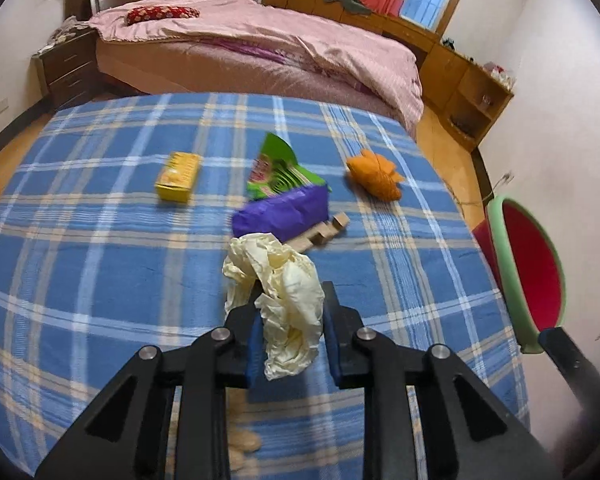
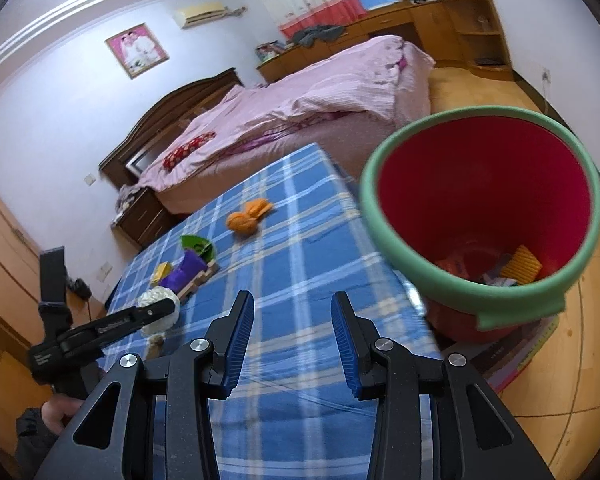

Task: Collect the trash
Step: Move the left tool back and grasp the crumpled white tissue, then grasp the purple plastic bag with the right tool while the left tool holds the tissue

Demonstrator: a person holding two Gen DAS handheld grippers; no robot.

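Crumpled cream paper (image 1: 282,300) pinched between the blue pads of the left gripper (image 1: 290,332), jaws closed on it, wad bulging above and below the fingers, just over the blue plaid tablecloth (image 1: 100,240). Beyond it on the cloth: purple packet (image 1: 284,214) with a green wrapper (image 1: 278,172) leaning on its far side, wooden blocks (image 1: 324,234) touching the packet's right end, yellow box (image 1: 179,176) to the left, orange peel (image 1: 376,176) to the right, well apart from the rest. Right gripper (image 2: 293,332) empty, jaws apart, over the table's near right edge. Red bin with green rim (image 2: 384,236) just beside that edge, standing on the wooden floor, yellow and mixed scraps at its bottom. Pink-quilted bed (image 1: 260,40) behind the table.
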